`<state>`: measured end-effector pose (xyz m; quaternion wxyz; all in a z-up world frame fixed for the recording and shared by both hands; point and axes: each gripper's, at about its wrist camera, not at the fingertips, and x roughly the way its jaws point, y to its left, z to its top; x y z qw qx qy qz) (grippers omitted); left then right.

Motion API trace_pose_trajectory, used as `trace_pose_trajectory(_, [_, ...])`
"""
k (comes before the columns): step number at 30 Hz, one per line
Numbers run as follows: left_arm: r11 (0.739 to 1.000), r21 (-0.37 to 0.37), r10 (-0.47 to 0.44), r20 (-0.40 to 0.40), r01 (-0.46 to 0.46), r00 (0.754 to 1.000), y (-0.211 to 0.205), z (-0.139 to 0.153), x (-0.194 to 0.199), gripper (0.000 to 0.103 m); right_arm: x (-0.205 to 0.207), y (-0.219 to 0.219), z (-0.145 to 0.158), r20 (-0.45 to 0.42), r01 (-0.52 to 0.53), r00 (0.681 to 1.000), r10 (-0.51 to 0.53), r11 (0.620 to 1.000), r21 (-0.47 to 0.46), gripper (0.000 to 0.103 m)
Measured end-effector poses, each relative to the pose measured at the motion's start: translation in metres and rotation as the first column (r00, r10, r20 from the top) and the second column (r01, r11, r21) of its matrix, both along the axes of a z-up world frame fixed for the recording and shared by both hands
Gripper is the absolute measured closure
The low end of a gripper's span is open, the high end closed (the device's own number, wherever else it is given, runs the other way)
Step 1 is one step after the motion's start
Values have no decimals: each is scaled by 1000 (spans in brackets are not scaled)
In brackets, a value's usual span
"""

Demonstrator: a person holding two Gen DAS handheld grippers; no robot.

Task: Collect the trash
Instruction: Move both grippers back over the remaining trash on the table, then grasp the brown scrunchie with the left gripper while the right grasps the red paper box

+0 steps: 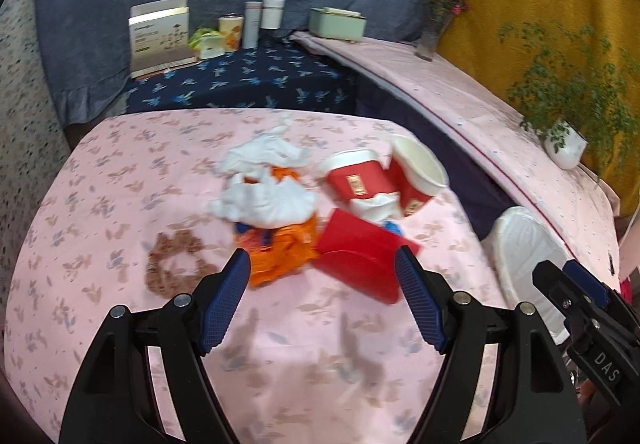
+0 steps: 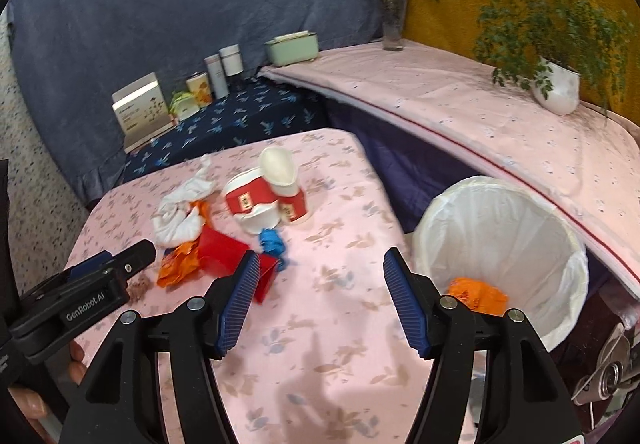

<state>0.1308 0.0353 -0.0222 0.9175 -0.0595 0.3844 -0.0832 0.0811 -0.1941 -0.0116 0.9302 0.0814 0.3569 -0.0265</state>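
Ahead of the left gripper [image 1: 322,272], whose blue-padded jaws stand wide apart and hold nothing, lies the litter heap on the pink floral tablecloth [image 1: 120,172]. Going left to right from that gripper: a brown ring-shaped scrunchie [image 1: 176,264] lies ahead and to its left; a crinkled orange foil wrapper [image 1: 280,256] sits just beyond the left finger, with crumpled white tissue [image 1: 268,184] heaped behind and partly over it; a flat red cardboard box [image 1: 360,260] lies just inside the right finger; two red-and-white paper cups [image 1: 384,176], tipped and touching, stand farther ahead.

Seen from the right gripper [image 2: 318,276], likewise spread wide and empty, the same heap lies ahead and to its left, a scrap of blue crumpled plastic [image 2: 272,240] showing just beyond its left finger. To its right, below the table edge, stands the round waste bin lined with a white plastic bag [image 2: 500,236]; one orange wrapper piece [image 2: 476,294] already lies inside.

Step in hand, as judged: between deposits, one item binned and most of the heap uncollected. The next move likely calls for lowering a gripper over the nearest piece, wrapper or red box, closing on an edge, then carrying it rightward to the bin. The wrapper and tissue look soft and easily crushed; the box looks stiff and flat, probably needing an edge grip.
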Motion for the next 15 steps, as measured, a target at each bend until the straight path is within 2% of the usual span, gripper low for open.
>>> trace_pose_trajectory(6, [995,50,82,-22,-81,996,47,-19,7,32,14,32,-18,-44,-54,998,54,999,-7,41])
trace_pose_trajectory(15, [986,40,165,-86,-162,982,101,-46,24,32,42,63,-44,-100,-96,990,95,995,-8,41])
